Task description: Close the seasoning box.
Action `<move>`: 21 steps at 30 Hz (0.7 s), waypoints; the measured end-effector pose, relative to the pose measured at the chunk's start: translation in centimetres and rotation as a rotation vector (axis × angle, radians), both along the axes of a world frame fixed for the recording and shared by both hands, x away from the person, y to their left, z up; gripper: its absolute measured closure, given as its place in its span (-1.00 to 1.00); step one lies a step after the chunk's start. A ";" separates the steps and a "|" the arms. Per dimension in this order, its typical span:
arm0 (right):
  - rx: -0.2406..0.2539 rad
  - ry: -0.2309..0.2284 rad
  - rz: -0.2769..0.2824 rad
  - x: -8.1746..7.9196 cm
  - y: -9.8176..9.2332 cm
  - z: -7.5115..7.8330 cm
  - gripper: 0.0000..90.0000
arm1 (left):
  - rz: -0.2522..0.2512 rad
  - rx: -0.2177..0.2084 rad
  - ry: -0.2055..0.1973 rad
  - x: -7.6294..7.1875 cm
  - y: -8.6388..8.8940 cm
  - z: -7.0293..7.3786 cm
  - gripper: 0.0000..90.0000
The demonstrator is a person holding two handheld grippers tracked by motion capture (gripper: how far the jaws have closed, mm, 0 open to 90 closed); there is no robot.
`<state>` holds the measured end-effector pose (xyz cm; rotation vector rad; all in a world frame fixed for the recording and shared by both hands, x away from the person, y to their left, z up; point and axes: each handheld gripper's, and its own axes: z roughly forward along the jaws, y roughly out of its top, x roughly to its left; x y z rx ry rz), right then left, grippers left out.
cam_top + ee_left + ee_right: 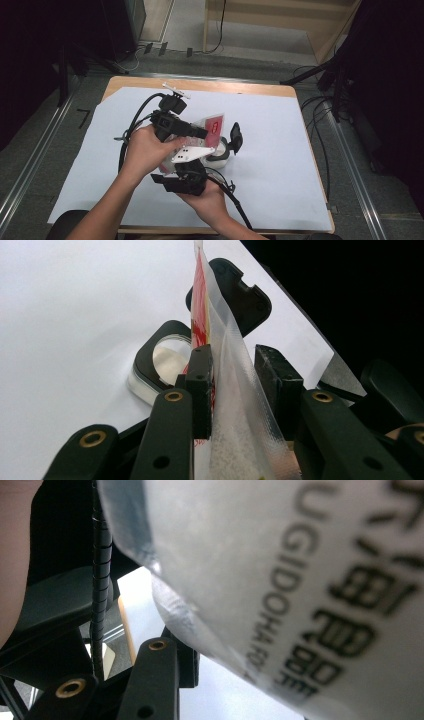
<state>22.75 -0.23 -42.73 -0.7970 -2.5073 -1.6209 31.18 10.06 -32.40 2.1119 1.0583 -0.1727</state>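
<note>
Red-and-clear plastic pouch (212,131) is held up just above the open glass container (220,155) on the white table sheet (280,150), with the container's black lid (236,137) standing beside it. The left gripper (235,385) has the pouch's thin edge (225,365) between its parted jaws, one pad touching the film. The right gripper (182,182) sits below the pouch on the person's side of the container, and whether it pinches the pouch cannot be told.

Left claw (200,132) and right claw (187,172) close together, jaws part-closed.
</note>
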 end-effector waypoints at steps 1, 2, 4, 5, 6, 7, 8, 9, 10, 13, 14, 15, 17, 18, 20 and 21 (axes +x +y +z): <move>0.000 0.000 0.000 0.0 0.0 0.0 0.42 | 0.000 0.000 0.000 0.0 0.0 0.0 0.56; 0.000 0.000 0.001 0.0 0.0 0.0 0.42 | 0.000 0.000 0.000 0.0 0.0 0.0 0.56; -0.001 -0.001 0.001 0.0 0.0 0.0 0.42 | -0.002 0.002 0.000 0.0 0.0 0.0 0.56; -0.002 -0.002 0.002 0.0 0.0 0.0 0.42 | -0.001 0.003 0.001 0.0 0.0 0.0 0.55; -0.003 -0.002 0.004 0.0 0.0 0.0 0.42 | -0.002 0.002 0.001 0.0 0.0 0.1 0.55; -0.002 -0.002 0.004 0.0 0.0 0.1 0.42 | 0.004 -0.002 0.001 0.0 0.0 0.1 0.55; -0.001 -0.002 0.004 0.0 0.0 0.1 0.42 | 0.002 -0.001 -0.004 0.0 0.0 0.1 0.55; 0.000 -0.003 0.005 0.0 0.0 0.1 0.42 | 0.002 -0.002 -0.005 -0.1 0.0 0.2 0.55; 0.000 -0.004 0.004 0.0 0.0 0.2 0.42 | 0.002 0.000 -0.007 -0.1 0.0 0.2 0.55; 0.005 -0.005 0.008 0.0 0.0 0.1 0.41 | 0.002 0.006 -0.012 -0.2 0.0 0.2 0.54; 0.005 -0.003 0.010 0.1 0.0 0.1 0.41 | 0.004 0.006 -0.012 -0.2 0.0 0.2 0.54; 0.002 -0.004 0.012 0.1 0.0 0.1 0.42 | 0.008 0.005 -0.010 -0.1 0.0 0.1 0.54; -0.002 -0.007 0.017 0.2 -0.1 0.1 0.41 | 0.004 0.000 -0.012 -0.1 0.0 0.2 0.53; -0.004 -0.008 0.016 0.2 -0.1 0.2 0.41 | 0.005 -0.006 -0.015 -0.1 0.0 0.3 0.53; -0.006 -0.014 0.013 0.2 -0.1 0.3 0.42 | 0.004 -0.008 -0.019 -0.1 0.1 0.3 0.53; -0.007 -0.014 0.013 0.2 -0.1 0.3 0.41 | 0.006 -0.005 -0.019 -0.1 0.1 0.3 0.53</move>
